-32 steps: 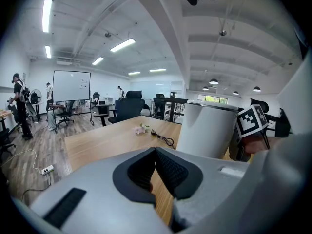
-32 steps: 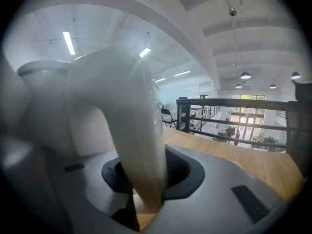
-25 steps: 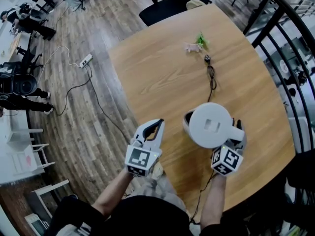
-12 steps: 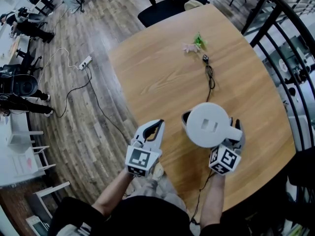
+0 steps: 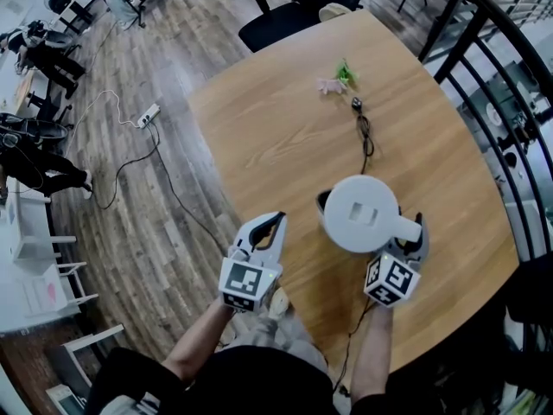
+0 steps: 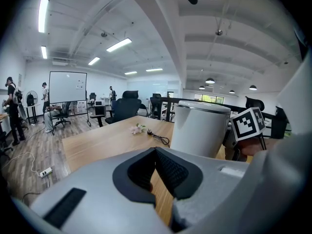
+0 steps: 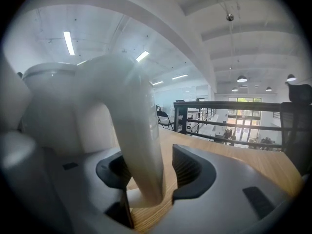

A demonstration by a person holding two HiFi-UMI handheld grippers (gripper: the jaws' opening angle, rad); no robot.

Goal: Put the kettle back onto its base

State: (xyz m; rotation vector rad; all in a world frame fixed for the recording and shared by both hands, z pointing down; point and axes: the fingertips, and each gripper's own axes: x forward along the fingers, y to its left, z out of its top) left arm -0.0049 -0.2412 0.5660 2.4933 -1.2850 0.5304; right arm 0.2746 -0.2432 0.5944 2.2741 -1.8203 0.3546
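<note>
Two grippers flank a white kettle [image 5: 361, 213] standing on the table [image 5: 276, 128].
Right gripper [image 5: 411, 232] has just been opening, jaws loose around the handle [image 7: 139, 130]; left gripper [image 5: 273, 225] clenched, empty; base probably hidden underneath.

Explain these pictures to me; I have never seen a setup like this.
There is no robot here: a person holds a two-jaw gripper in each hand. The wide picture comes from a camera on the person's head, looking down at a wooden table. The other two come from cameras riding on each gripper, looking along its jaws. On the table are a white kettle, a black cable and a small pink and green sprig. The right gripper has the kettle's handle between its jaws, which have just been opening; a gap shows beside the handle. The left gripper is shut and empty. I cannot make out the base.
</note>
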